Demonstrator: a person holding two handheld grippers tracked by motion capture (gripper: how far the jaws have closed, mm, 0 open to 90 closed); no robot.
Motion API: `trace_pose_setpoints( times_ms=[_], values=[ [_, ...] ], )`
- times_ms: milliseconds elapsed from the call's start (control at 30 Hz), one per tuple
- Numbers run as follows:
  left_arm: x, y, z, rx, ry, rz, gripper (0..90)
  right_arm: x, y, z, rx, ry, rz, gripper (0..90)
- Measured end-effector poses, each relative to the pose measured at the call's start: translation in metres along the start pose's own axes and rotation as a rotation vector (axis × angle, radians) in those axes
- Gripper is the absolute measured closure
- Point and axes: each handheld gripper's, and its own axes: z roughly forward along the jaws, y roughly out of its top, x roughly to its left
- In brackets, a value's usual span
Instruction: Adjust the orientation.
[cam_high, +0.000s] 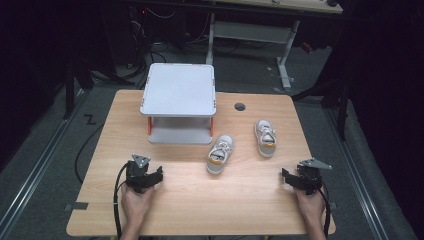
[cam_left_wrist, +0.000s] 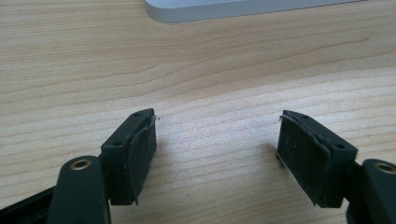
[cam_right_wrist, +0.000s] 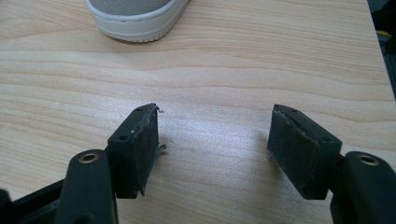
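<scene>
Grippers resting low on the pale wooden table (cam_high: 190, 200): left gripper (cam_left_wrist: 216, 144) and right gripper (cam_right_wrist: 212, 140) both spread wide, empty. Two small grey-and-white sneakers with orange heels (cam_high: 220, 153) (cam_high: 265, 137) mid-table, beside the white two-tier rack (cam_high: 178, 90), well apart from either gripper.

Matt wood-grain table (cam_high: 200, 200), cloth shoes w/ rubbery soles (cam_high: 220, 154).

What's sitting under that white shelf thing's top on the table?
Under the top board of the white rack only its lower shelf shows, and its visible front strip looks bare. The top covers the back of that shelf, so anything there is hidden. The two shoes lie outside it.
</scene>
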Motion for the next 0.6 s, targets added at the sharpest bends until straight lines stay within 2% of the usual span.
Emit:
trace_pose_setpoints(
  times_ms=[600],
  values=[
    [-0.0018,-0.0008,-0.002,0.005,-0.019,0.018,29.9,0.0001,0.0,0.0,0.001,-0.002,0.001,33.4]
  ],
)
